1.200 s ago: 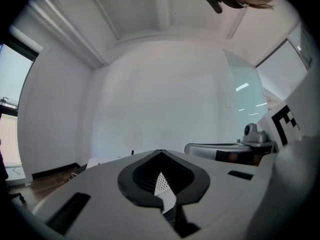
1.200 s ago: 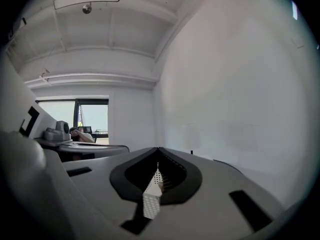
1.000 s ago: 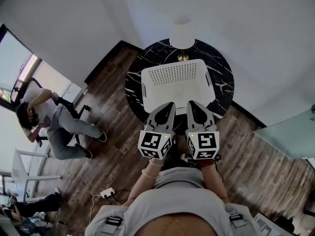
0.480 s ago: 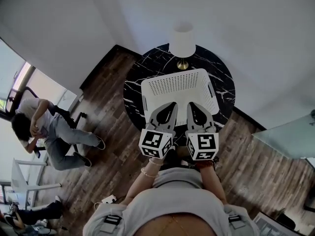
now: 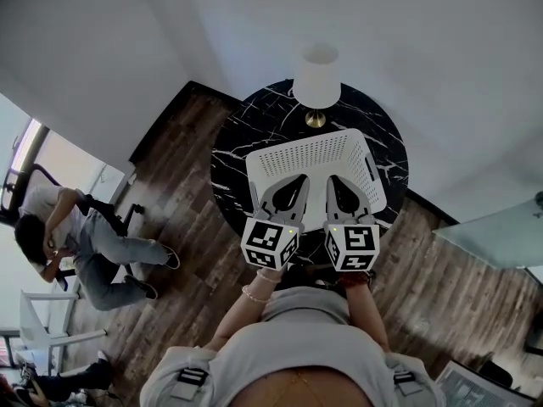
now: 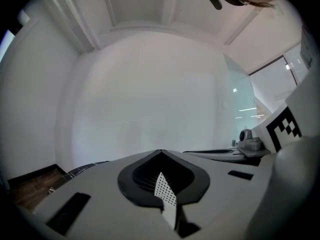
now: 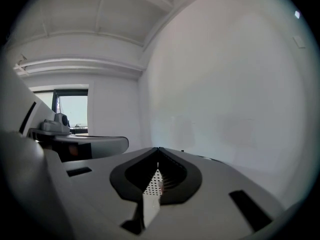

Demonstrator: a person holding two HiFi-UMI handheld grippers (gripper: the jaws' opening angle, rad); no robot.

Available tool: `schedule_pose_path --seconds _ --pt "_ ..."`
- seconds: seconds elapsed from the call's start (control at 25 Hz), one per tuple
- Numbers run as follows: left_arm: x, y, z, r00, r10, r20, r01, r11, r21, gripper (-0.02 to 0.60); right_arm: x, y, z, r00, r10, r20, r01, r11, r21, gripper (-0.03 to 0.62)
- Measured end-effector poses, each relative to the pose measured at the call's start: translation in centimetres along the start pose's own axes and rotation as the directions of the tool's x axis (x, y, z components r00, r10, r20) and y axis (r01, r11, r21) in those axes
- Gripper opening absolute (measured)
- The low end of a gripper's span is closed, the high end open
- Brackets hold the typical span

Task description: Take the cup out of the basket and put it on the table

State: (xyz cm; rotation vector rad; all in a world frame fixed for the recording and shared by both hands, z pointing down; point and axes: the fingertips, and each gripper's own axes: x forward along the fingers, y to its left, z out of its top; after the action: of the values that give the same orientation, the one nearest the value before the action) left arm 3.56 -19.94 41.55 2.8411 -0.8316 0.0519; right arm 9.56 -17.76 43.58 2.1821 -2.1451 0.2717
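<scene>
Basket (image 5: 316,149) on marble table (image 5: 240,142), inside partly hidden by left gripper (image 5: 297,180) and right gripper (image 5: 333,180), both closed, empty.

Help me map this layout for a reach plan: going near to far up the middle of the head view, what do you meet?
left gripper and right gripper side by side → white basket → lamp → wall. The marble table underlies them, so it is left out.
</scene>
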Motion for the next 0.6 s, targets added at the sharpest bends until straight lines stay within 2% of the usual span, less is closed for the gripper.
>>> schedule_pose_path --seconds 0.32,0.6 --pt "1.3 2.6 -0.8 0.998 -0.050 -0.030 0.050 0.999 -0.022 0.006 2.4 0.3 -0.8 0.998 -0.059 -0.038 0.058 0.998 -0.023 0.011" --pt "1.6 3.4 -1.5 0.997 -0.062 -0.044 0.060 0.997 -0.045 0.006 3.8 -0.7 -2.8 0.988 -0.083 -0.128 0.076 0.995 -0.059 0.011"
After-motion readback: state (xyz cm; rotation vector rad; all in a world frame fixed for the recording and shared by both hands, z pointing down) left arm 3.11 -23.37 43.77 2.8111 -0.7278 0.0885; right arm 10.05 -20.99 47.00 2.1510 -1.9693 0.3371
